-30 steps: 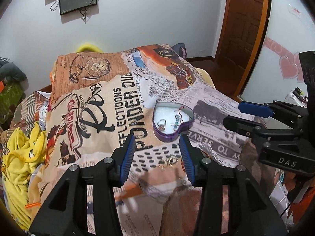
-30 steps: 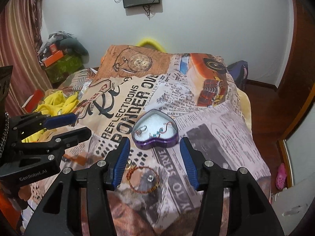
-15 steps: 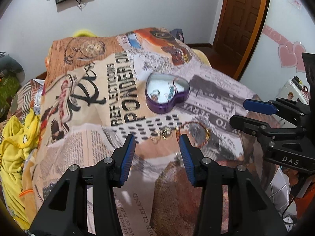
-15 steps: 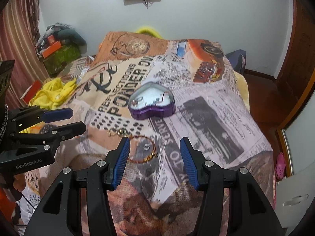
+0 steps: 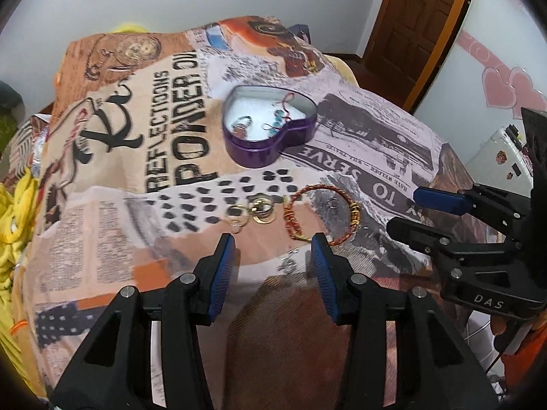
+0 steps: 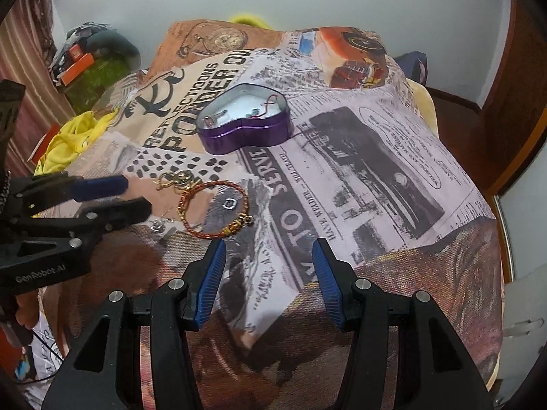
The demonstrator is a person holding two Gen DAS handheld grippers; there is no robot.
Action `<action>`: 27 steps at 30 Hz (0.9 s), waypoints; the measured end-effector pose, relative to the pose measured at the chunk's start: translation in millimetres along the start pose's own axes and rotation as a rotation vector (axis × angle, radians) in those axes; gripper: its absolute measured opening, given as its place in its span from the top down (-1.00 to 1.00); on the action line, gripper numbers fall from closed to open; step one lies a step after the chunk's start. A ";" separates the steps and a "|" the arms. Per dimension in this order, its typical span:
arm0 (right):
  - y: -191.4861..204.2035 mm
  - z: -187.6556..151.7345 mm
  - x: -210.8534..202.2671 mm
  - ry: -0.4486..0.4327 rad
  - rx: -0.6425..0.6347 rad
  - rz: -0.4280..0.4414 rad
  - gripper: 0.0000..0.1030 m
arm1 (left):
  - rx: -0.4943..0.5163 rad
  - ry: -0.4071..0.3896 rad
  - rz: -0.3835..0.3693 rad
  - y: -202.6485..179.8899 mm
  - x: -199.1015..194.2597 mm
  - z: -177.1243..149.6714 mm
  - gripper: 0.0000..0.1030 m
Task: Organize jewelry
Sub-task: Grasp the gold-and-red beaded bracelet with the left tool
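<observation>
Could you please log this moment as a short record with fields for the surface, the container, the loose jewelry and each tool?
surface: bed with newspaper-print blanket
container: purple heart tin, lid off, small pieces inside
loose jewelry: red-gold bracelet; small silver ring inside its loop; gold hoops beside it; silver earring
left tool: open, empty, above the silver earring
right tool: open, empty

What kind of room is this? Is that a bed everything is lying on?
Most likely a bedroom at home. The jewelry lies on a bed under a newspaper-print bedspread, a wooden door stands in the corner, and yellow clothes are heaped beside the bed.
</observation>
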State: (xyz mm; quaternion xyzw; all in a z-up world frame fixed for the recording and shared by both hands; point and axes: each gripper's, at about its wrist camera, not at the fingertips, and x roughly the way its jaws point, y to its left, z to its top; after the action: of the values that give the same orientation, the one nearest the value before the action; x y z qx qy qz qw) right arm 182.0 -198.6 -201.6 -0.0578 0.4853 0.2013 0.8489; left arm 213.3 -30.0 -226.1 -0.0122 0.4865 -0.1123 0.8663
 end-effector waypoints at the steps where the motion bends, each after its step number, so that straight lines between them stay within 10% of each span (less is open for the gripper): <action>1: -2.1 0.1 0.0 0.001 0.004 0.004 0.06 | 0.007 0.005 -0.006 -2.5 3.2 1.2 0.12; 19: -10.9 -0.4 4.2 -0.005 0.026 0.051 0.05 | -0.042 0.069 -0.037 -5.1 37.4 14.2 0.84; 27: -9.0 -0.6 0.2 -0.008 0.022 0.053 0.05 | -0.019 0.008 -0.040 -12.9 14.8 20.4 0.86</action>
State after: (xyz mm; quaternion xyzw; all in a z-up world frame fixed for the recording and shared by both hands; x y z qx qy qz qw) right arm 185.1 -207.0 -202.9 -0.0345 0.4854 0.2187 0.8458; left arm 235.6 -47.4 -226.0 -0.0299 0.4906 -0.1251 0.8618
